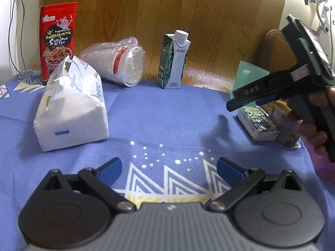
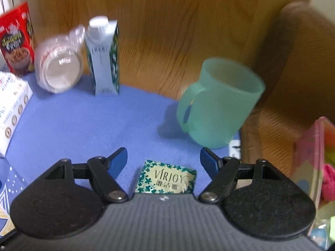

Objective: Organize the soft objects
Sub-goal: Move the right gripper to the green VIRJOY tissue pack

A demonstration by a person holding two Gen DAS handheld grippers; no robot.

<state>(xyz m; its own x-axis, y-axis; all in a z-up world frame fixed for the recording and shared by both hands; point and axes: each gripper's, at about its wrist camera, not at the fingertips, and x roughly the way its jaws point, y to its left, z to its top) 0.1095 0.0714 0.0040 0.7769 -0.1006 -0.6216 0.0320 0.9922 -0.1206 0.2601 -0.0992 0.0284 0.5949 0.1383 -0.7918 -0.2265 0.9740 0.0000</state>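
A large white tissue pack [image 1: 72, 106] lies on the blue cloth [image 1: 159, 117] at the left; it also shows at the left edge of the right wrist view [image 2: 11, 108]. A small green Virjoy tissue pack [image 2: 166, 177] lies just below my right gripper [image 2: 163, 159], which is open and empty above it. The same pack [image 1: 256, 121] shows at the right in the left wrist view, under the right gripper [image 1: 247, 100]. My left gripper [image 1: 169, 167] is open and empty over the cloth.
A red snack bag [image 1: 57, 39], a sleeve of plastic cups [image 1: 117, 62] on its side and a milk carton [image 1: 173, 60] stand along the far edge. A teal mug [image 2: 217, 102] stands right. A pink box [image 2: 320, 167] with soft items is at far right.
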